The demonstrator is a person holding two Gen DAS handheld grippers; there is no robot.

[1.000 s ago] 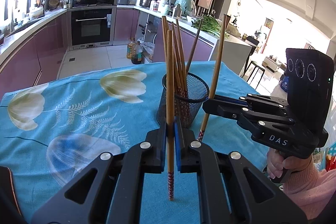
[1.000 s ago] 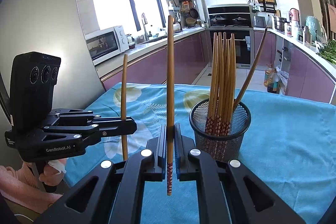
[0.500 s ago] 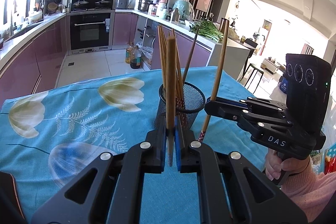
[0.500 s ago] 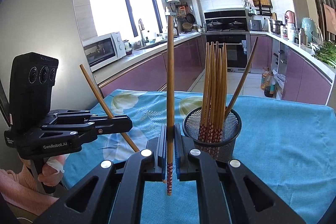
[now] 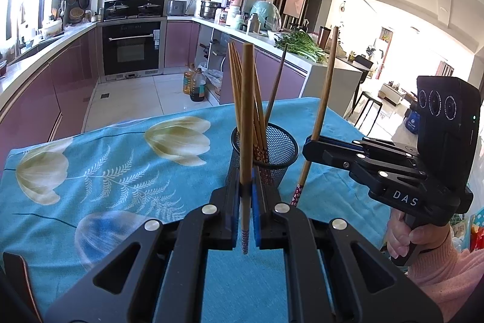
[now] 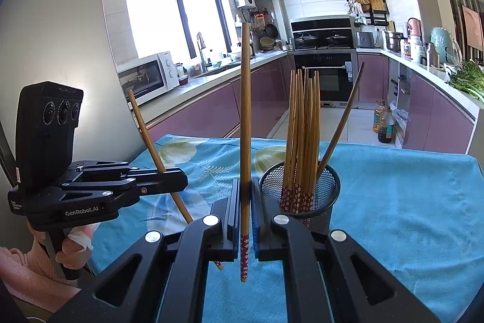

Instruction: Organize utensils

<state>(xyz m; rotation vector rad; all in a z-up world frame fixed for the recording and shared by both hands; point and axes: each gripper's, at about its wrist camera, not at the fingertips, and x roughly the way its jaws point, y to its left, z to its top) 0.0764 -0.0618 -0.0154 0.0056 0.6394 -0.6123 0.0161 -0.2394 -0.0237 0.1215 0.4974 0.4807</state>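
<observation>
Left gripper [image 5: 245, 227] closed on one wooden chopstick [image 5: 246, 123]: jaws narrow, blue pads clamped on the shaft near its patterned lower end, tip poking out below the pads. Seen from the right wrist view, this gripper [image 6: 169, 183] at 9 o'clock, its chopstick [image 6: 151, 147] tilted, top toward 11 o'clock, lower end toward 5 o'clock.

Right gripper [image 6: 245, 221] likewise closed on a second chopstick [image 6: 245, 117]: jaws narrow, shaft held upright, red patterned end [image 6: 244, 256] hanging below the pads. In the left wrist view, same gripper [image 5: 314, 146] at 3 o'clock, its chopstick [image 5: 322, 108] leaning slightly, top toward 1 o'clock.

Black mesh holder [image 6: 302, 199] standing on the worktop [image 6: 408, 202], covered by a teal floral cloth [image 5: 106, 171]. Holder just beyond the right gripper's pads at 1 o'clock; in the left wrist view, holder [image 5: 273, 153] directly ahead, between the two grippers. Bundle of chopsticks [image 6: 302, 135] inside, patterned ends down, near upright; one single chopstick [image 6: 341, 123] leaning out toward 1 o'clock against the rim.

Neither held chopstick inside the holder; both held above the cloth, beside the holder. Contact between held sticks and holder: cannot tell.
</observation>
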